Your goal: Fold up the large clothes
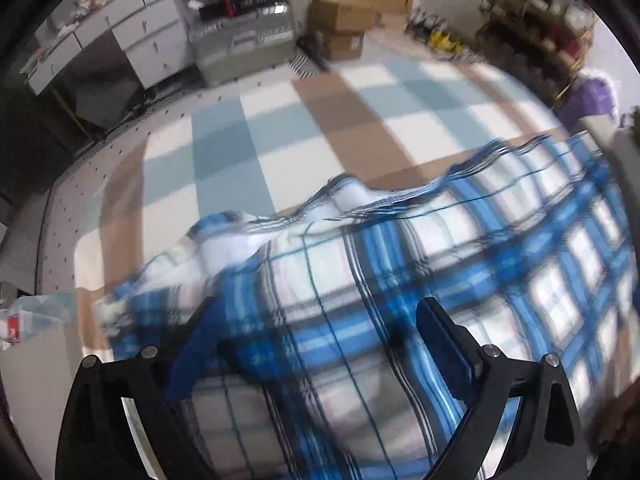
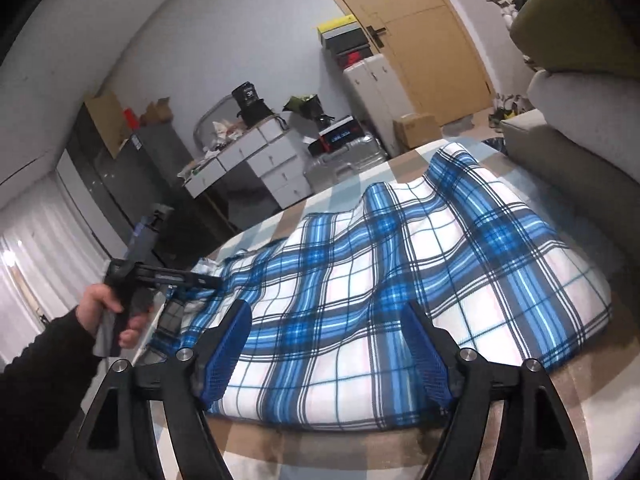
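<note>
A large blue and white plaid cloth (image 2: 400,280) lies spread on a bed with a checked sheet (image 1: 280,132). Its near edge is a doubled fold. In the right wrist view my right gripper (image 2: 328,332) stands open just over that near edge, with the plaid fabric showing between the fingers and no pad pressing on it. In the blurred left wrist view my left gripper (image 1: 316,340) is open above the plaid cloth (image 1: 400,264), close to its rumpled left end. A hand (image 2: 104,308) holds that left gripper at the cloth's left end.
A grey cushion (image 2: 580,128) borders the bed on the right. Beyond the bed stand a white drawer unit (image 2: 260,160), a silver suitcase (image 1: 244,48), cardboard boxes (image 1: 340,20), a wooden door (image 2: 420,40) and a shoe rack (image 1: 536,12).
</note>
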Motion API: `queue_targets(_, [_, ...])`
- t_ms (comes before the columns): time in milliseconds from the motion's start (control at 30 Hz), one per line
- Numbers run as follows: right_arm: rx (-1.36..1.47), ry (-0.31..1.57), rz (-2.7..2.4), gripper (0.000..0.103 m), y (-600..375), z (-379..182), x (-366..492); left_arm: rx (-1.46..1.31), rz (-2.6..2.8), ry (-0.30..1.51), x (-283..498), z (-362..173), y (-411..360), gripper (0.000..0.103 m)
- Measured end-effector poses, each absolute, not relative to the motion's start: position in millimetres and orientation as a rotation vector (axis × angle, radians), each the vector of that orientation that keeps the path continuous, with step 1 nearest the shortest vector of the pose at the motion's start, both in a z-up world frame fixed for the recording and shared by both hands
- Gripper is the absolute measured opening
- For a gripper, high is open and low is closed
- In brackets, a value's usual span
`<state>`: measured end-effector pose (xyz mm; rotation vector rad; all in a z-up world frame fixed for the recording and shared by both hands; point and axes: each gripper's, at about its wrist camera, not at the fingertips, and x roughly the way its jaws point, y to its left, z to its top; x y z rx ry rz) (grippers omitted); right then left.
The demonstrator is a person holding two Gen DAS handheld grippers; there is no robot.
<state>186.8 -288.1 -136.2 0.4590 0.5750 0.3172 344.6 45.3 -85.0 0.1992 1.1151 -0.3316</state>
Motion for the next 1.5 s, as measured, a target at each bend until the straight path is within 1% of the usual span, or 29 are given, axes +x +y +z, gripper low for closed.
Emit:
queue_targets(67, [0.457,0.577,0.322,0.078,-287.5,-135.2,187.1,0.188,-0.392,1.07,322.3,-75.5,47.9,0.094])
queue_targets(100, [0.455,0.577,0.32,0.078,-287.3,-134.6,187.0,0.212,-0.395,1.068,311.2,-79.1,47.8,0.094])
queue_targets(233, [0.458,0.572,0.325,0.078,-288.6,-134.8,185.0,0.338,-0.29,1.16,315.4,-126.7,46.3,0.094])
queue_targets(367, [0.479,0.575,0.326,0.078,-293.2,-135.6,182.1,0.258,-0.232,1.159,316.4,-127.2,60.2,0.096])
queue_targets(500, [0.514,0.576,0.322,0.078,-299.8,-136.8,182.1,0.257,-0.195,1.113,299.6,-130.1,60.9,0.096])
queue_targets(567, [0.525,0.577,0.317,0.079,-302.3,-138.0,181.7,0.19,-0.168,1.078,289.5,-132.7,64.5,0.096])
queue_targets(667, [0.535,0.579,0.318,0.079,-303.6,-138.5,181.2,0.065,-0.15,1.116,282.5,-138.7,74.7,0.096])
queue_targets(733, [0.528,0.586,0.318,0.079,-301.4,-137.7,182.0,0.111,-0.143,1.122,272.4,-137.7,72.6,0.096])
queue_targets(833, [0.438,0.654,0.33,0.08,-284.2,-133.1,192.1,0.139,-0.146,1.137,261.9,-133.7,71.9,0.094])
queue_targets(967, [0.194,0.707,0.298,0.08,-244.9,-111.3,212.9,0.198,-0.115,1.068,255.2,-123.0,76.3,0.094])
queue_targets(1033, [0.061,0.73,0.292,0.078,-223.3,-103.9,232.0,0.237,-0.095,1.064,259.0,-127.3,79.0,0.094])
queue_targets(1067, [-0.035,0.766,0.255,0.078,-210.8,-107.0,247.0,0.24,-0.095,1.082,261.7,-132.7,80.5,0.097])
queue_targets(1100, [-0.099,0.807,0.235,0.077,-203.6,-113.0,257.9,0.202,-0.104,1.1,265.0,-137.2,83.0,0.097])
queue_targets(1167, [-0.227,0.915,0.196,0.076,-192.1,-134.8,281.6,0.04,-0.13,1.172,271.5,-142.8,100.9,0.096])
queue_targets(1233, [-0.275,0.967,0.185,0.076,-190.7,-152.4,287.6,0.094,-0.143,1.168,268.8,-145.3,94.5,0.098])
queue_targets(1333, [-0.334,0.919,0.209,0.076,-191.1,-157.5,273.5,0.074,-0.124,1.148,258.3,-148.8,90.4,0.098])
queue_targets(1433, [-0.289,0.952,0.249,0.077,-203.2,-158.3,266.9,0.069,-0.121,1.141,242.3,-150.0,84.7,0.097])
queue_targets(1500, [-0.292,0.936,0.268,0.077,-210.2,-158.7,257.7,0.08,-0.136,1.138,226.2,-150.3,78.3,0.098])
